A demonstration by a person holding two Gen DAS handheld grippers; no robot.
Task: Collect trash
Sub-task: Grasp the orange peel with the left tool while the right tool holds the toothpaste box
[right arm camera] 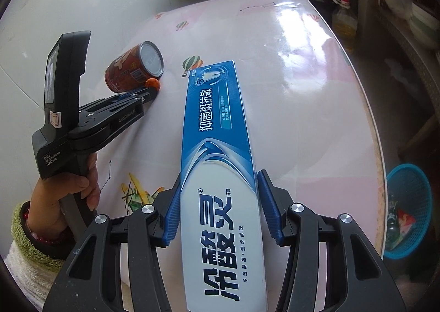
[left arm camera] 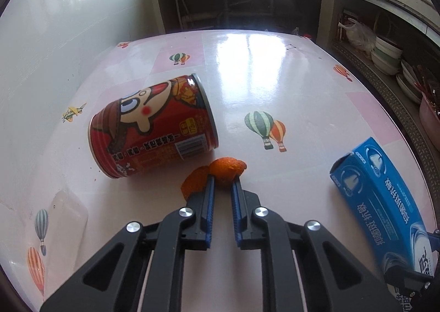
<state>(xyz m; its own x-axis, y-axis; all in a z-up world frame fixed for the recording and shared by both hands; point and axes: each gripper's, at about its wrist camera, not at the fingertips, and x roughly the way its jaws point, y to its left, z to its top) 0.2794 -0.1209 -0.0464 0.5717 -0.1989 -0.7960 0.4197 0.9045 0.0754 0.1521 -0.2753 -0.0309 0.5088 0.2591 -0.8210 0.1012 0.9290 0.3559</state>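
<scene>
Two pickups are in hand on the table [left arm camera: 275, 64]; left gripper [left arm camera: 222, 181] pinches the orange peel [left arm camera: 227, 167] beside the can [left arm camera: 154, 125]; right gripper [right arm camera: 217, 202] clamps the toothpaste box [right arm camera: 217, 147]; next, both must lift and carry to the blue basket [right arm camera: 409, 210].

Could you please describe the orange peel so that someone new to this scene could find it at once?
Start at the pink balloon-print table and find the red can lying on its side. Just beside the can, the left gripper has its fingers closed on the orange peel. It is the only small, curled, bright orange scrap there.
</scene>
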